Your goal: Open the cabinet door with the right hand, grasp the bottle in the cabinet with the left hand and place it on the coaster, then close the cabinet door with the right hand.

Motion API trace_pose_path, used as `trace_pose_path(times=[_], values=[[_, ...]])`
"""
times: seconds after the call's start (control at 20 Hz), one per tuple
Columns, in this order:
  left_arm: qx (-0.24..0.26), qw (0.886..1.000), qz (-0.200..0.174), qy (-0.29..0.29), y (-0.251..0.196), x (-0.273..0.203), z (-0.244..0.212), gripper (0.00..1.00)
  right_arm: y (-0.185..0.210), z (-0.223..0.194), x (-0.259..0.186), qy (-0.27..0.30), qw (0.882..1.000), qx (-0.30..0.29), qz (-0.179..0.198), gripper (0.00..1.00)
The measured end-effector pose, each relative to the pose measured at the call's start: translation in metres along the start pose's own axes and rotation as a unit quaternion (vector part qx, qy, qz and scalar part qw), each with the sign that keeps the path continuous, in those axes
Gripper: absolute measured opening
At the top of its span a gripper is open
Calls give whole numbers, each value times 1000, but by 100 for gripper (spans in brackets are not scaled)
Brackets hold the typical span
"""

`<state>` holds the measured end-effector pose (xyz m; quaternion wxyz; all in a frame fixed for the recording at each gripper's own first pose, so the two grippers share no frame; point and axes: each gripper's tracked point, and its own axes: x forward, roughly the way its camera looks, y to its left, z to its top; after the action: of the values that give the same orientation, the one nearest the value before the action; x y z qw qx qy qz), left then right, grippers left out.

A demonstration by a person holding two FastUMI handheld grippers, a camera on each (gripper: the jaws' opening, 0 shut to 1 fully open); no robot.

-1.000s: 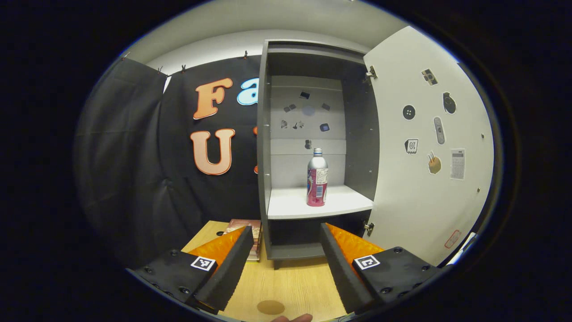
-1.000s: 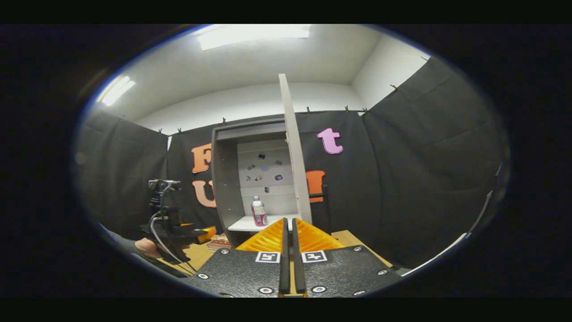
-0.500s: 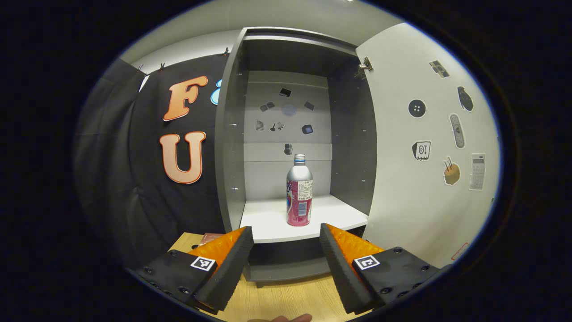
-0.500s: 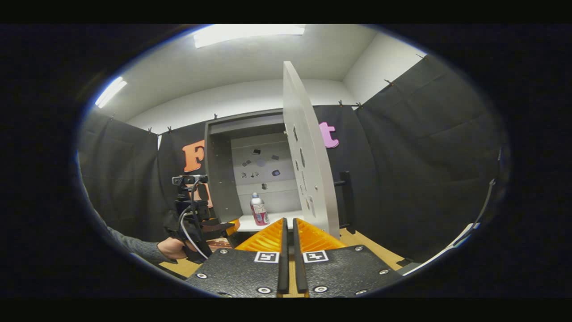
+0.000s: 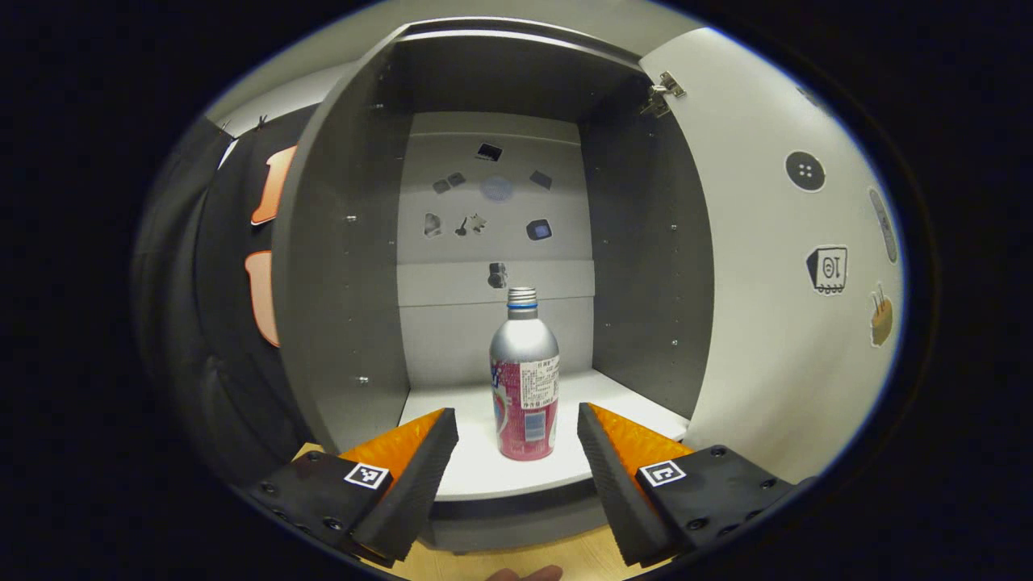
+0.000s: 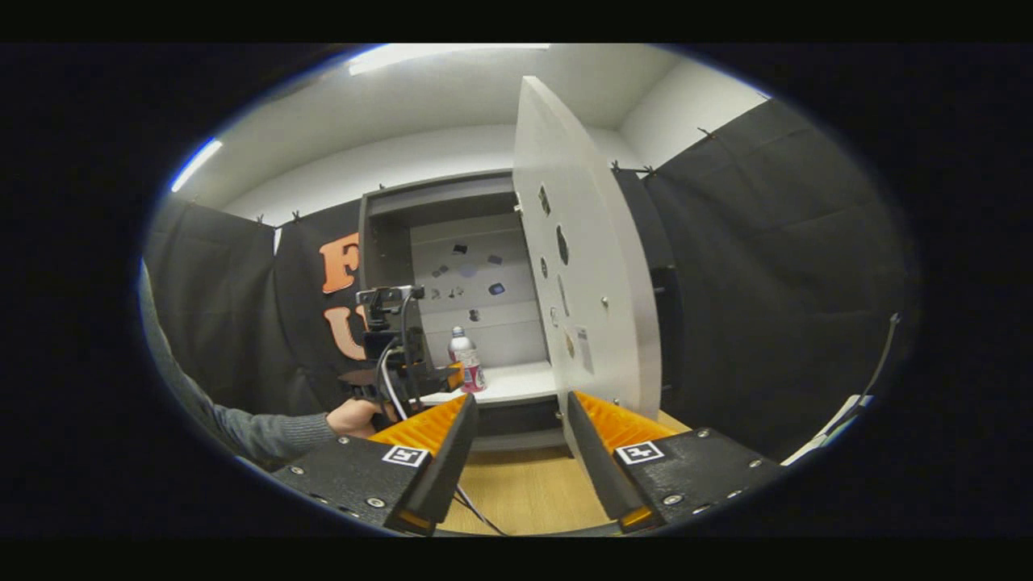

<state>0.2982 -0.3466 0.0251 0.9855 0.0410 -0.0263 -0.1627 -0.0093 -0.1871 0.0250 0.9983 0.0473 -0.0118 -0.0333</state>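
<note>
Silver metal with a pink label below: this is the one bottle (image 5: 524, 379), standing upright near the front edge of the white shelf (image 5: 484, 468) in the one cabinet (image 5: 339, 266), its door (image 5: 767, 323) swung open. Two grippers: left gripper (image 5: 516, 440) open wide before the bottle, holding nothing; right gripper (image 6: 520, 420) open, empty

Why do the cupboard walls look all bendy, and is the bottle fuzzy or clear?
In the left gripper view the fisheye lens bows the cabinet sides outward; the bottle is sharp, evenly lit, with a soft shine on its metal shoulder. In the right gripper view the open door curves too, the bottle is small and less crisp, and a ceiling light glares at the top.
</note>
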Motion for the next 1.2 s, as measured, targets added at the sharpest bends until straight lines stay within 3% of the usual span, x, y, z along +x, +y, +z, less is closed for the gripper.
trace_pose_path(times=[0.05,0.5,0.55,0.6,0.95,1.2], values=[[0,1000,-1,-1,-1,12,-1,95,0,-4,6,8,1000,0,-4,71],[-12,1000,4,5,-3,87,-11,99,-10,-22,39,44,998,-3,-44,74],[-6,1000,9,3,-1,84,-9,96,-9,-24,39,48,998,-1,-46,74],[-2,1000,10,-5,-1,81,-5,85,-10,-26,38,50,998,1,-47,73],[9,998,10,-56,0,-1,29,85,-4,-27,13,57,998,9,-28,73],[26,998,32,-42,14,-90,-8,85,4,-40,-22,77,997,10,0,74]])
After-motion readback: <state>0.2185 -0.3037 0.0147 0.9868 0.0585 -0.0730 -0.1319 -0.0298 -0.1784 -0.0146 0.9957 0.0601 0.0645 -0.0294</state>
